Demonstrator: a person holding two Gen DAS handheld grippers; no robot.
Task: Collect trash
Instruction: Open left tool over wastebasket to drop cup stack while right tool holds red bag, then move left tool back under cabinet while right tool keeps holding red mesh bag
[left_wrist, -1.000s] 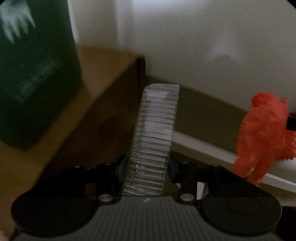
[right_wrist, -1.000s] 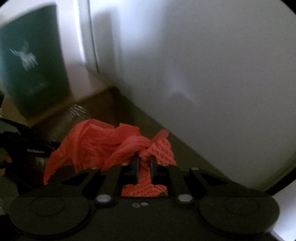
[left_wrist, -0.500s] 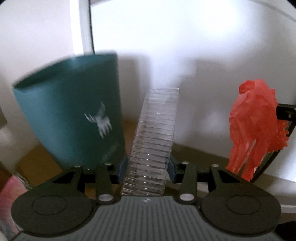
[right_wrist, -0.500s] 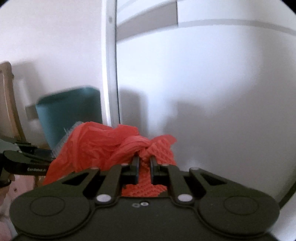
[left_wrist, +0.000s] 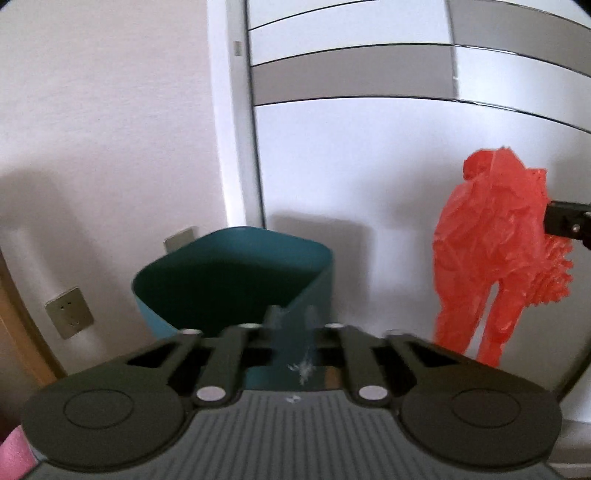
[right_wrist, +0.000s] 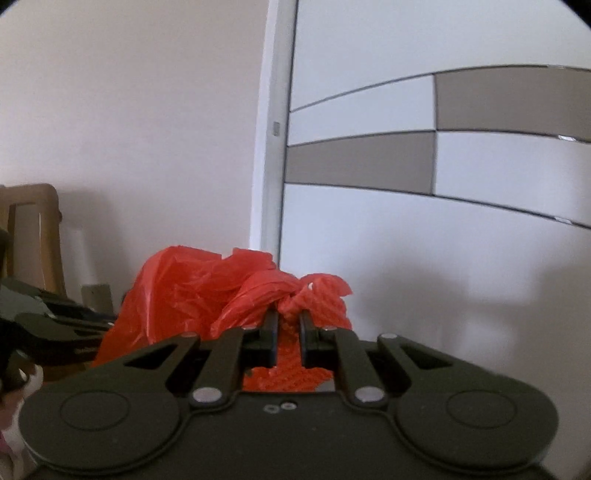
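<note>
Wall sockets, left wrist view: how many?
2. One socket sits low on the wall, left of the teal bin. A second plate shows just behind the bin's rim, partly hidden. More may be hidden behind the bin.

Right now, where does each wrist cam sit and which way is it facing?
Left wrist: rides the left gripper, aimed slightly down at the open teal bin by the wall and door. Own fingers are blurred, shut.
Right wrist: rides the right gripper, facing the same wall and door. Own jaws are clamped on the red bag, and the left gripper shows at the left edge.
Shared: red bag, door, wall. The bin shows only in the left view.
</note>
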